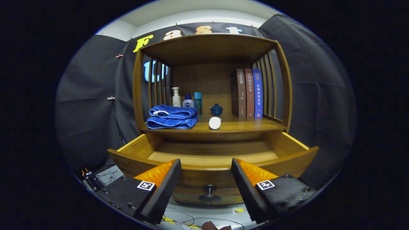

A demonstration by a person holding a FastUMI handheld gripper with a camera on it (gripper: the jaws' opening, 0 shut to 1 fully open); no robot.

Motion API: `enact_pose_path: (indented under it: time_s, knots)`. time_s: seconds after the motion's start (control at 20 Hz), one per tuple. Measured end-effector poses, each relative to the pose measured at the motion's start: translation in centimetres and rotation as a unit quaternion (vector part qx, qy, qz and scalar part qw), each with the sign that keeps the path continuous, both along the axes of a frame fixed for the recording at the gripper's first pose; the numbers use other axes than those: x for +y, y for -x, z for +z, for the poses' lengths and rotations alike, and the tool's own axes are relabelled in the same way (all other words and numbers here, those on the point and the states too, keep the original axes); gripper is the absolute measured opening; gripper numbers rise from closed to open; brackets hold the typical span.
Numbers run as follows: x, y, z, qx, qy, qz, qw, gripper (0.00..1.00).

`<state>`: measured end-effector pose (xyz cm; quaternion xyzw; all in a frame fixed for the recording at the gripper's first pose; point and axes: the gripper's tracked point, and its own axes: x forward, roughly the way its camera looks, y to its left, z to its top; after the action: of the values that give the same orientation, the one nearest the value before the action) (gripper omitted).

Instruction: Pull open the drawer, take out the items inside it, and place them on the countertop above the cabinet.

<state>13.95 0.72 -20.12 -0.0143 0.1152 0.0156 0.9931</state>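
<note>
Since the curved wooden drawer just ahead of my fingers is pulled out and looks bare inside, I'd tilt down to check its hidden front floor. My gripper is released, holding nothing. Beyond on the wooden countertop: white round item, folded blue towel.

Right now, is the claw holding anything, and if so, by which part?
Nothing is held. The claw is open, its fingers spread apart in front of the pulled-out drawer, with the knob untouched between them.
</note>
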Motion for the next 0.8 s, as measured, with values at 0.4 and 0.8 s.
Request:
enact_pose_path:
  time_s: [0.4, 0.8]
  knots:
    - [-0.1, -0.1, -5.7, 0.010, 0.036, -0.020, 0.999, 1.00]
    - [0.4, -1.2, -5.2, 0.007, 0.030, -0.025, 0.999, 1.00]
